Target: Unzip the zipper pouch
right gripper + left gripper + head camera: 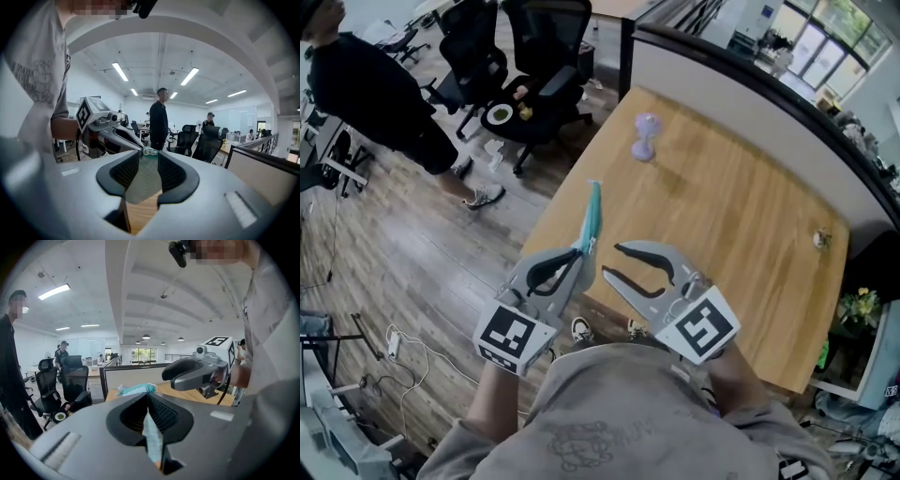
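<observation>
We hold the pouch [593,211] above the table [741,216] edge – left gripper [584,253] clamped on it, right gripper [612,262] just beside, jaws apart and empty.

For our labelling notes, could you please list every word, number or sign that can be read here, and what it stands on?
No text can be read.
Print on the person's shirt: too blurred to read.
The cubes on the left gripper and right gripper: black-and-white square patterns only, no letters.
</observation>
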The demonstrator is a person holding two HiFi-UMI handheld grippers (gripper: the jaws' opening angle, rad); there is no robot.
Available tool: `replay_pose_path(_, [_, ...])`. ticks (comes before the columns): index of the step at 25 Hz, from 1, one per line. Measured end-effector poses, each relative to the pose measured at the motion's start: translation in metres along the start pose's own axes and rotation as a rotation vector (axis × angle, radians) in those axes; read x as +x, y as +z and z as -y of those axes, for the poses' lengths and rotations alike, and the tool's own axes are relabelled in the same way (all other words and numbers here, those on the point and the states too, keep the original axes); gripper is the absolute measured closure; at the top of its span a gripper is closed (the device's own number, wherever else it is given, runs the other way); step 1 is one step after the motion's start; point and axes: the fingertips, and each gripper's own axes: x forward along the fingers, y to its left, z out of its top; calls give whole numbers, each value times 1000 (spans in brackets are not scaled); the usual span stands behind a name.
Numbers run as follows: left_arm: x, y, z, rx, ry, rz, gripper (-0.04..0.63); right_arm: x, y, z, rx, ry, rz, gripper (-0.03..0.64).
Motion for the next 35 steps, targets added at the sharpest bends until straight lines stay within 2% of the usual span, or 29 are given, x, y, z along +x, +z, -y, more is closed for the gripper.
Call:
replay_pose_path(4, [4, 2, 9, 3, -33, 0, 586, 7, 0, -7, -87, 16, -35, 482])
replay_pose_path(8, [7, 1, 18, 8, -54, -8, 586, 10, -7, -11, -167, -6, -71, 482])
replay_pose_path(13, [8, -2, 25, 33, -84, -37, 586, 9, -10, -10, -154, -25, -65, 482])
replay_pose_path(15, [7, -4, 28, 37, -98, -43, 586, 7, -12, -9, -160, -29, -66, 527])
replay_pose_path(17, [6, -6, 28, 35, -100, -49, 586, 5, -13, -9, -155, -13, -67, 544])
replay_pose_path(18, [6, -7, 27, 34, -99, -52, 586, 4, -14, -9, -150, -5, -68, 578])
replay_pose_path(21, [4, -10, 28, 44, -117, -65, 588, 1, -14, -5, -106, 0, -55, 601])
replay_pose_path(29, [0, -7, 56, 117, -230, -64, 589, -11, -14, 3, 118, 85, -41, 604])
replay_pose_path(35, [-3, -12, 67, 160, -284, -90, 589, -17, -23, 26, 155, 43, -54, 604])
